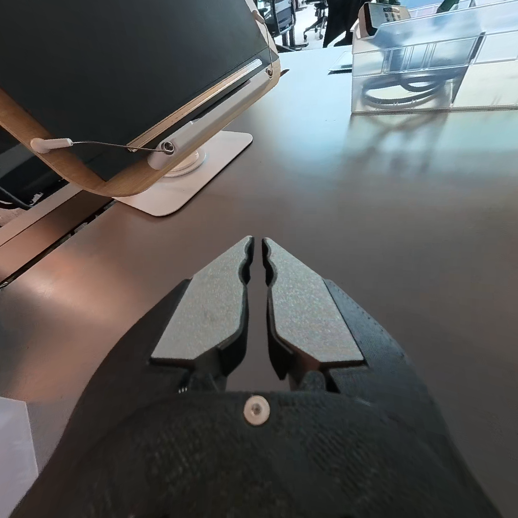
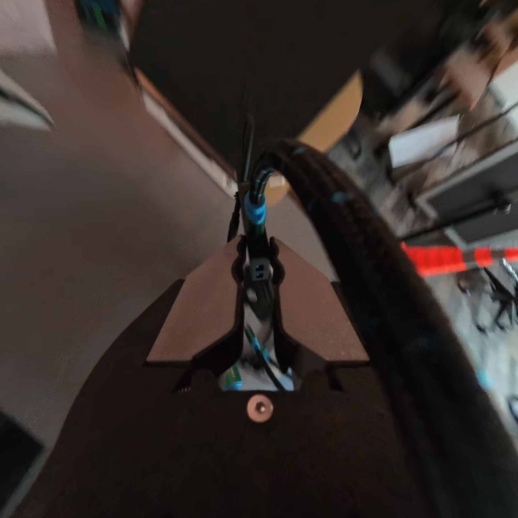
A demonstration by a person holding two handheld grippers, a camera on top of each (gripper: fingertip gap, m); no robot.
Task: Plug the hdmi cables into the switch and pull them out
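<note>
My right gripper [image 2: 257, 248] is shut on the black plug of an HDMI cable [image 2: 258, 269]. The plug has a blue strain-relief collar [image 2: 254, 214] past the fingertips. Its thick braided black cable [image 2: 350, 213] arches up and sweeps down to the right. The right wrist view is blurred by motion, and no switch can be made out in it. My left gripper [image 1: 258, 246] hovers low over the dark table [image 1: 364, 224], with its jaws almost touching and nothing between them. No switch shows in the left wrist view.
A dark monitor [image 1: 126, 61] in a curved wooden frame stands on a white base [image 1: 196, 179] at the left. A clear plastic box [image 1: 420, 73] holding coiled cables sits at the back right. A white object [image 1: 14, 448] lies at the lower left. Spacing between my two grippers at the tips: around 40 cm.
</note>
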